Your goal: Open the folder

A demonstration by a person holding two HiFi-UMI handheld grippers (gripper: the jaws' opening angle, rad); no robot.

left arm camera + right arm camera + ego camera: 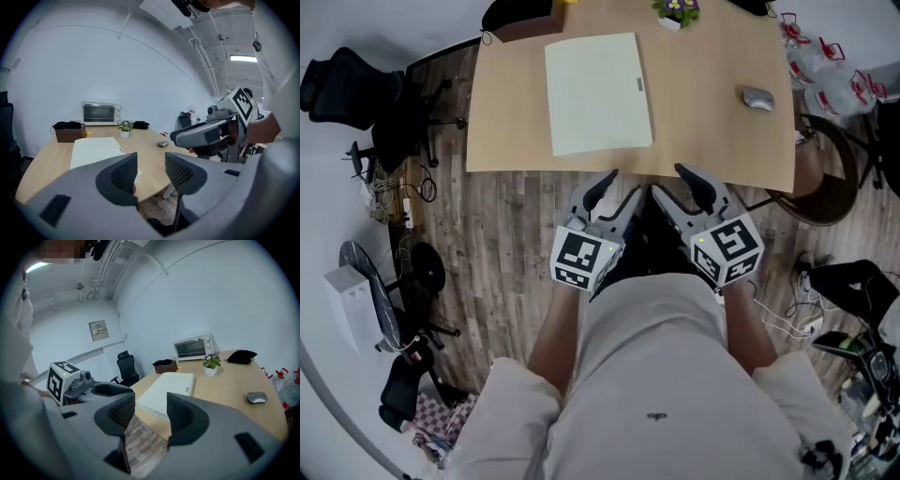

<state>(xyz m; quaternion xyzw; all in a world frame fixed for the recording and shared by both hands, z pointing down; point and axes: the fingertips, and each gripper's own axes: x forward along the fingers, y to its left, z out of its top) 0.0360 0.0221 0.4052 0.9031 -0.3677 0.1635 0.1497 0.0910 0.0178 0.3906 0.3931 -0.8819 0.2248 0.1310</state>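
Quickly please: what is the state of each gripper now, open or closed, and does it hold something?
Left gripper: open, holding nothing.
Right gripper: open, holding nothing.

Bright, even indoor light; ceiling strip lamp [243,58] glows overhead. Soft shadows under table [722,141]. Gripper views fisheye-warped, dark vignetted corners; near jaws slightly blurred.

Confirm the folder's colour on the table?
Plain pale cream, almost white: the folder has one small grey label near its right edge. Clearest in the head view.
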